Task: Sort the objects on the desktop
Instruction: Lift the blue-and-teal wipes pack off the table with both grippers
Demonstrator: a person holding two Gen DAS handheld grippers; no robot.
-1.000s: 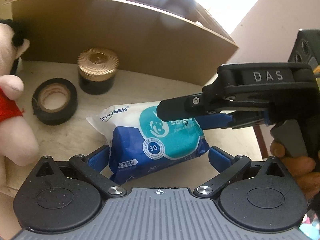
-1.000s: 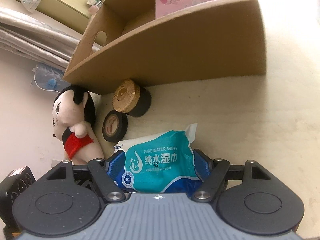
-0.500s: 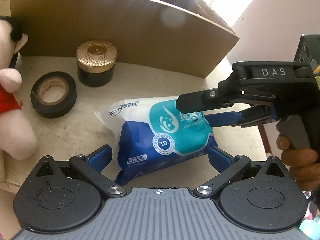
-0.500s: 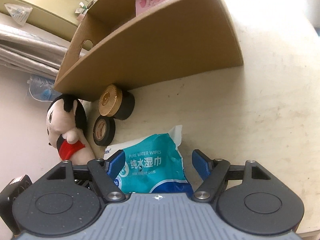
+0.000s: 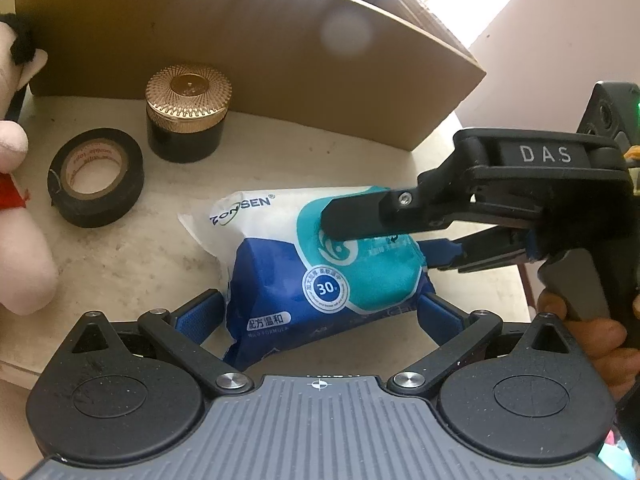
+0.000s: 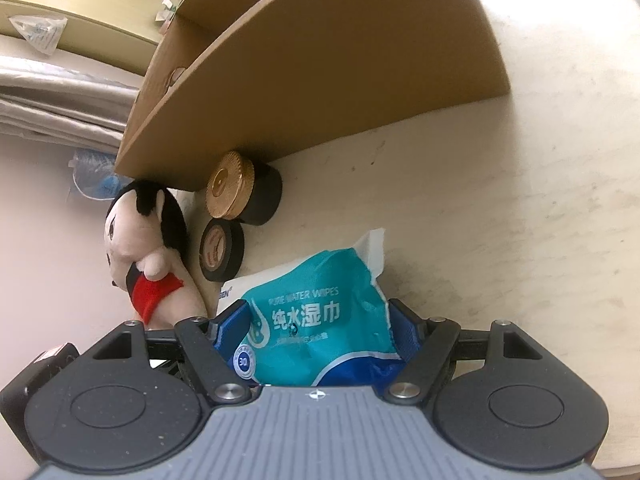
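Observation:
A blue and teal pack of wet wipes (image 5: pixel 320 264) lies on the cream table. My right gripper (image 6: pixel 316 320) is shut on it, with both blue pads pressed against its sides; the pack also shows in the right wrist view (image 6: pixel 312 328). In the left wrist view the right gripper (image 5: pixel 404 236) reaches in from the right over the pack. My left gripper (image 5: pixel 320 312) is open, with its blue fingers on either side of the pack's near end.
A large cardboard box (image 5: pixel 240 52) stands behind. A black jar with a gold lid (image 5: pixel 186 116) and a roll of black tape (image 5: pixel 96 176) sit in front of it. A plush doll (image 6: pixel 148 252) lies at the left table edge.
My right gripper has closed on the wipes pack after being open half a second ago. The pack has shifted slightly right. My left gripper stays open around it.

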